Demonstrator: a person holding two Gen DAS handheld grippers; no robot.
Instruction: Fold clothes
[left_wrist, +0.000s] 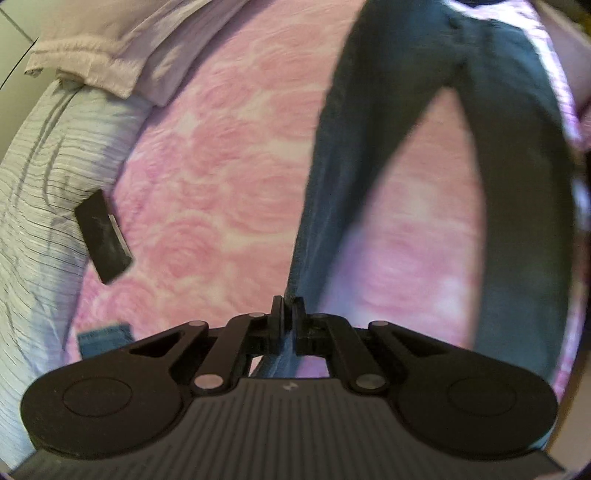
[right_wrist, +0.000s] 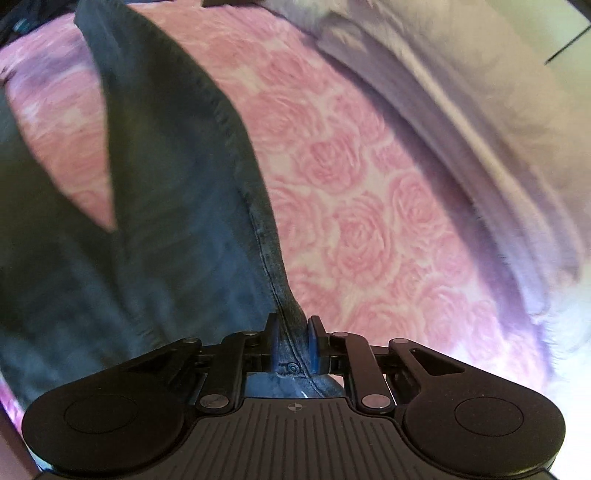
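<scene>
Pink rose bedspread (left_wrist: 221, 155), lilac pillow (right_wrist: 461, 92) alongside.

The jeans (left_wrist: 388, 147) are dark blue denim, matt and slightly faded, with a stitched seam and a small metal rivet showing in the right wrist view (right_wrist: 184, 184). Under the jeans, the bedspread (left_wrist: 221, 166) is soft pink cloth with a raised, quilted rose pattern and no shine. Left of the jeans, the pillow (left_wrist: 40, 184) is pale crinkled cloth with thin dark stripes, and on it lies a black card (left_wrist: 103, 236) that looks like smooth matt plastic with one glossy edge. Beyond the pillow, the sheet (left_wrist: 110, 44) is plain lilac cloth with a stitched hem. The left gripper (left_wrist: 288, 314) and right gripper (right_wrist: 291, 339) are matt black plastic with dull metal pins.
</scene>
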